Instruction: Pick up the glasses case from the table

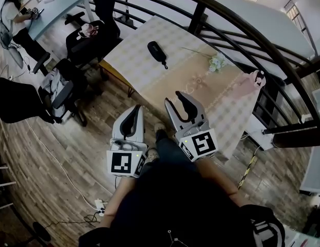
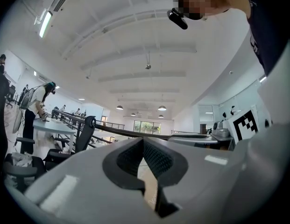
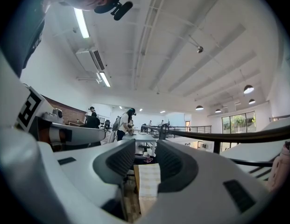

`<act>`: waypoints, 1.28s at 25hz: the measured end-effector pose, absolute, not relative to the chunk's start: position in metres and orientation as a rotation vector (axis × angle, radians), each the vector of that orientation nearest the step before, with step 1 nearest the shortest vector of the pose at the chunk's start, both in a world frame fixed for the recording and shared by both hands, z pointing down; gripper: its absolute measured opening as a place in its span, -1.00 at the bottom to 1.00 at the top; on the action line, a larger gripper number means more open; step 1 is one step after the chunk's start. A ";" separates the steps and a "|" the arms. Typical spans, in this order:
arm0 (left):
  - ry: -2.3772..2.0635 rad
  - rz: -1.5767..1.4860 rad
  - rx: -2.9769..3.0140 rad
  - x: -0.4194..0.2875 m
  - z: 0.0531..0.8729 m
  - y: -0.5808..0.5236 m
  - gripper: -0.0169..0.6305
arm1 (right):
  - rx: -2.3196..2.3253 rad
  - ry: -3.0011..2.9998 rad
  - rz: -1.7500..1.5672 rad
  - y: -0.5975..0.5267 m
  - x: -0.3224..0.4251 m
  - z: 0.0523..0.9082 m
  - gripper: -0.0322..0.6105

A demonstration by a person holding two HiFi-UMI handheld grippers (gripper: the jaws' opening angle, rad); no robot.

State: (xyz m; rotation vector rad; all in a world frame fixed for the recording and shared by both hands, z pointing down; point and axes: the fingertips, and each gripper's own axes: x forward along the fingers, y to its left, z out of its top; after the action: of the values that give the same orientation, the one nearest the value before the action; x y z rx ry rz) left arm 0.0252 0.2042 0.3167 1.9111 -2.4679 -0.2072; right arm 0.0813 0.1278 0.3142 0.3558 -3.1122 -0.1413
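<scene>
On the table's [image 1: 149, 84] far half: glasses case [image 1: 156, 51], black, lying flat, untouched. By the table's near edge: right gripper [image 1: 176, 100], jaws parted, nothing between; left gripper [image 1: 134, 111], jaws pressed together. Advised: the right jaws are best squared across the case's narrow width before closure.

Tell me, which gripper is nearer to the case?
Right. The right gripper is at the near edge of the table, short of the case; the left gripper is farther back, over the floor.

Glasses case [image 1: 156, 52] on the table [image 1: 175, 78], flower sprig [image 1: 216, 62] to its right, chair [image 1: 90, 42] left
</scene>
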 end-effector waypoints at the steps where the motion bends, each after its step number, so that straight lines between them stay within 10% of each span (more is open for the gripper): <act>1: -2.468 -0.211 1.908 0.024 0.317 0.205 -0.91 | 0.351 -3.115 -0.140 0.128 0.080 0.314 -0.55; 32: -2.401 -0.128 1.967 -0.136 0.333 0.062 -0.91 | 0.370 -3.074 -0.087 -0.022 -0.091 0.346 -0.55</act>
State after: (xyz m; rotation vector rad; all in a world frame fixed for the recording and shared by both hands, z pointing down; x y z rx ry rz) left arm -0.1364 0.0620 0.3334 1.9672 -2.4013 -0.1282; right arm -0.0906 -0.0222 0.3458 0.3696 -3.0738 -0.0870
